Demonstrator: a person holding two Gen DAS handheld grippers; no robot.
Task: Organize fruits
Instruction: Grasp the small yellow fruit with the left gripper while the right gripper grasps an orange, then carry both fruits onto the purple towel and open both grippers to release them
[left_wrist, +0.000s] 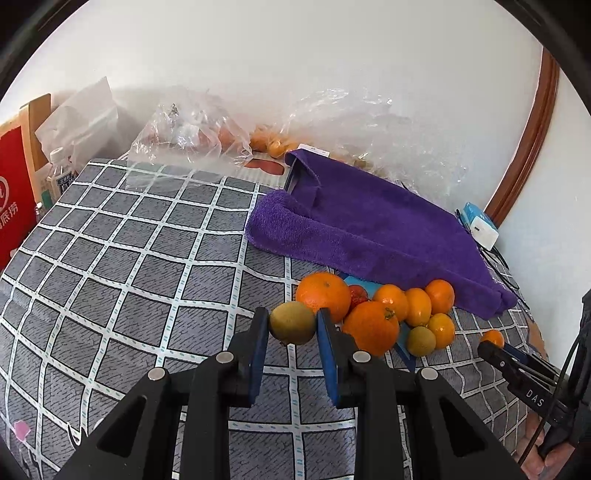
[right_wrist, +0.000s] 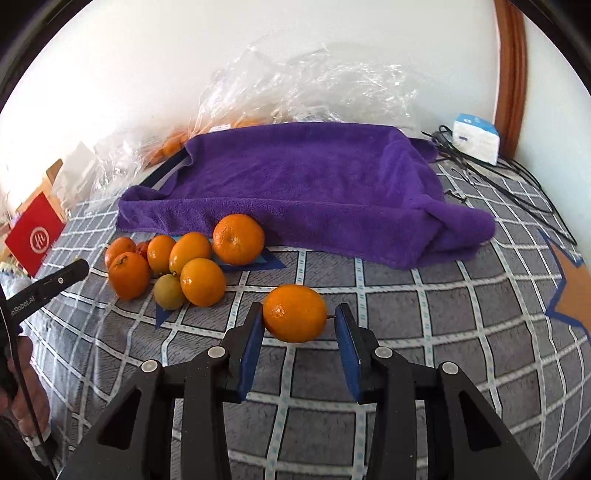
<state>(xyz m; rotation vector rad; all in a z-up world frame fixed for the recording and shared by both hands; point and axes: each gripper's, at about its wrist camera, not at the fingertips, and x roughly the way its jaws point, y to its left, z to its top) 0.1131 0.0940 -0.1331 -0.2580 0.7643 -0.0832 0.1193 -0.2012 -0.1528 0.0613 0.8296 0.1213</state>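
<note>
Left gripper (left_wrist: 292, 323) clenched round, dull green-yellow fruit (left_wrist: 292, 322) beside glossy orange pile (left_wrist: 373, 325). Right gripper (right_wrist: 298, 317) bracketed smooth oval orange (right_wrist: 294, 313); grip uncertain. Plush purple towel (right_wrist: 295, 177) behind, on grid-patterned cloth (right_wrist: 406, 295).

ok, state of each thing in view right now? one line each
left claw: shut on the greenish-yellow fruit, beside the pile
right claw: around the lone orange; left pad touching, small gap at the right pad
fruit pile: loose cluster on the tablecloth, in front of the towel
purple towel: spread out, edges rumpled
clear plastic bags: crumpled, against the wall, some fruit inside
</note>
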